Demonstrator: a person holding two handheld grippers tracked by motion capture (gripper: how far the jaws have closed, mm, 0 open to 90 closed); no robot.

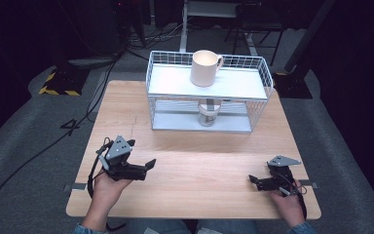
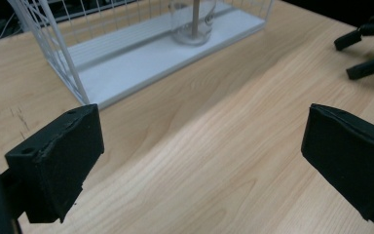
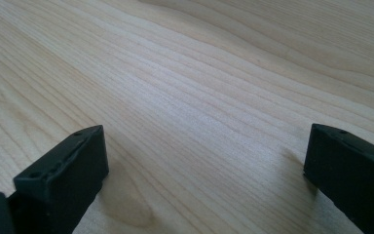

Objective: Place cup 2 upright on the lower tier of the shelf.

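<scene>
Mug (image 1: 205,68), cream ceramic, stands upright on the white wire rack's (image 1: 260,68) top shelf; a clear glass (image 1: 208,115) sits below it. Your left gripper (image 1: 148,166) and right gripper (image 1: 254,183) rest spread wide, empty, on bare pale wood table (image 1: 199,190), well apart from the rack.

A lab or test studio: dark surroundings, cables (image 1: 39,151) trailing over grey carpet (image 1: 24,126), hazard-striped stand feet (image 1: 58,84) beyond the counter's (image 1: 190,190) far left corner.

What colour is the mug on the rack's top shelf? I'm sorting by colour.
Cream, plain, no pattern: the mug shows best in the high view.
</scene>
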